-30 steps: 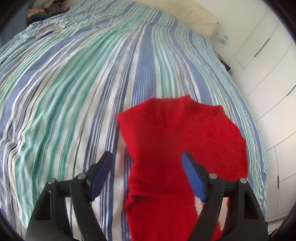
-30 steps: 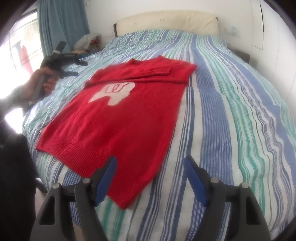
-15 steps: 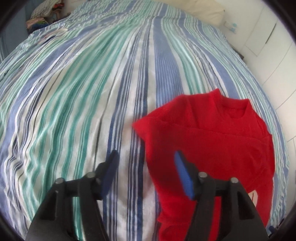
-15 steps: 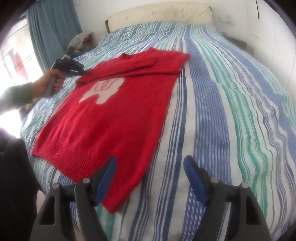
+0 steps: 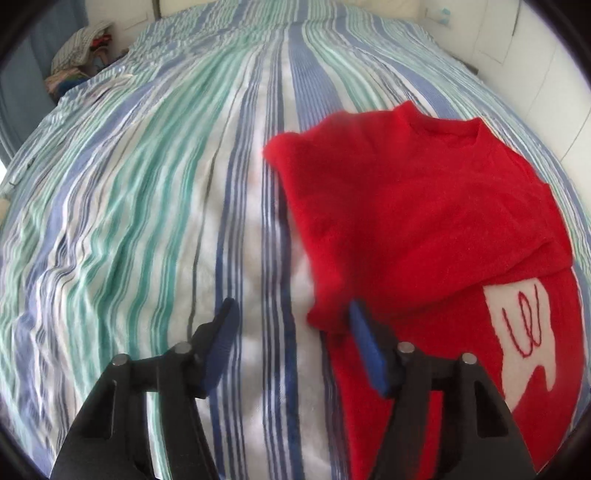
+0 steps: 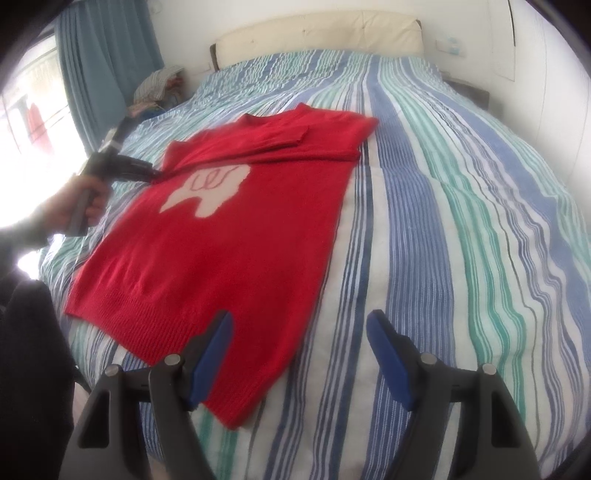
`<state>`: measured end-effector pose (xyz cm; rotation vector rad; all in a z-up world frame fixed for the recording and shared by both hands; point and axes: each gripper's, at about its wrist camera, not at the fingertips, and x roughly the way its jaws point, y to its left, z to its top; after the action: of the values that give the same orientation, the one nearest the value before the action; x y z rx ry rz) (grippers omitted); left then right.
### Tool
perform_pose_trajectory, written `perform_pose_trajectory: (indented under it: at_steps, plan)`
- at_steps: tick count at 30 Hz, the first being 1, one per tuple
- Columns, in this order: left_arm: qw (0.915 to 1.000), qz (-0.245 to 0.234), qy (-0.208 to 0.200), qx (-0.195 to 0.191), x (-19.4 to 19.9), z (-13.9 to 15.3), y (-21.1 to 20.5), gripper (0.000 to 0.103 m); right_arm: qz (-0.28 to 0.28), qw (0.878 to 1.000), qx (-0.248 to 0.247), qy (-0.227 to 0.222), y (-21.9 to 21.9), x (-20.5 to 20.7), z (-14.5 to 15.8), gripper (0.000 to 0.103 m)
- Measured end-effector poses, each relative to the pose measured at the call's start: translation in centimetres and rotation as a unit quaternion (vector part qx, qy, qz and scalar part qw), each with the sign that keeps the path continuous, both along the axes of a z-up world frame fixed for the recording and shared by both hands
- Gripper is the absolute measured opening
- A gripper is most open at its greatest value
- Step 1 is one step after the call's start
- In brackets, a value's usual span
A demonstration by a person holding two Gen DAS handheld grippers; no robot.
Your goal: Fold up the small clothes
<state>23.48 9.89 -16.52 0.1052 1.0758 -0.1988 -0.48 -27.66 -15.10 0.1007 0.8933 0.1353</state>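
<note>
A red sweater [image 6: 229,229] with a white patch [image 6: 210,184] lies flat on the striped bed, its sleeves folded across the chest. In the left wrist view the sweater [image 5: 424,221] fills the right side. My left gripper [image 5: 291,332] is open, low at the sweater's left edge, with its right finger beside the folded sleeve; it also shows in the right wrist view [image 6: 147,173]. My right gripper [image 6: 301,343] is open and empty above the sweater's near hem corner.
The striped bedcover [image 6: 461,221] spreads wide to the right of the sweater. A padded headboard [image 6: 317,33] stands at the far end. A pile of clothes [image 6: 159,85] sits by the blue curtain [image 6: 99,62]. White cupboards [image 5: 535,74] stand beyond the bed.
My left gripper has moved left off the sweater to its edge and turned, so the white patch shows now. My right gripper has drawn back slightly; both stayed open.
</note>
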Motion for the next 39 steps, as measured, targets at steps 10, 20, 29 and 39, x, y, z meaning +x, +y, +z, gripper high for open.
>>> perform_pose_trajectory:
  at_steps: [10, 20, 29, 39]
  plan:
    - [0.9966, 0.019, 0.005, -0.080, -13.1, 3.2, 2.1, 0.087, -0.013, 1.000, 0.008, -0.017, -0.4, -0.8, 0.7, 0.074]
    - [0.9907, 0.010, 0.080, -0.110, -21.3, 0.4, 0.6, 0.086, 0.011, 0.997, 0.069, 0.024, -2.7, -1.8, 2.4, 0.074]
    - [0.9774, 0.000, 0.145, -0.153, -21.8, -1.2, -0.8, 0.008, -0.003, 0.965, 0.212, 0.154, -1.6, -0.5, -3.7, 0.065]
    - [0.9550, 0.009, 0.126, -0.268, -20.1, 4.2, 1.1, 0.005, -0.027, 0.954, 0.263, 0.143, -2.6, -0.5, -1.8, 0.004]
